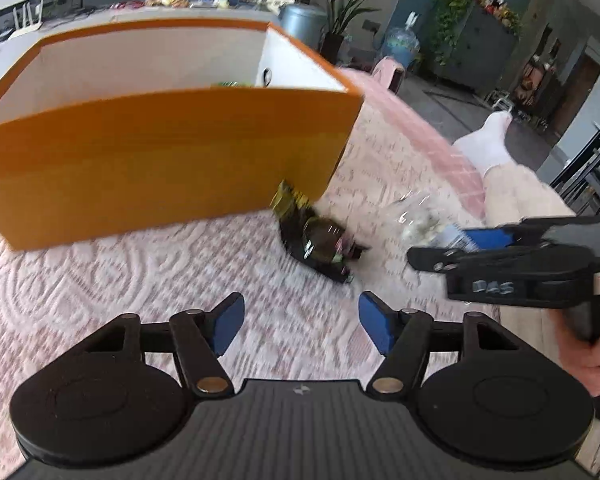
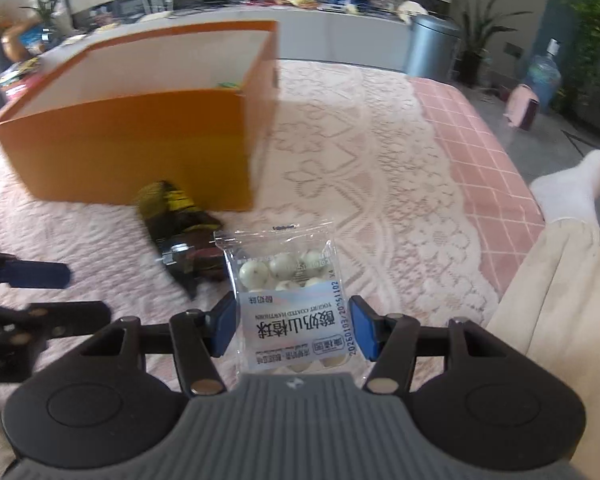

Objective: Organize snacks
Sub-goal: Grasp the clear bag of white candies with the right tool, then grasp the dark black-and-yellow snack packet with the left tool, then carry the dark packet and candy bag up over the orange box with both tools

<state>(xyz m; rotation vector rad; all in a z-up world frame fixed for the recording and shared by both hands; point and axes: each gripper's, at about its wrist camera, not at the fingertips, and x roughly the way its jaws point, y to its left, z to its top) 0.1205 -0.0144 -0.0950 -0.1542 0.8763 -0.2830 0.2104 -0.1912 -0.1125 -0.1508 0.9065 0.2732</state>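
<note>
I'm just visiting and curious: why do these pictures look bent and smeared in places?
Left wrist view: fisheye bends the orange box; the dark snack packet is motion-smeared. Right wrist view: the held clear packet is sharp, the box blurred.

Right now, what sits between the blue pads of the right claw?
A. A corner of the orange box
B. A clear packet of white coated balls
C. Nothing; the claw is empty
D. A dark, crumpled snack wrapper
B: in the right wrist view the right claw has its pads on both side edges of the clear packet, white balls showing through, while the dark wrapper lies on the bedspread by the orange box.
</note>
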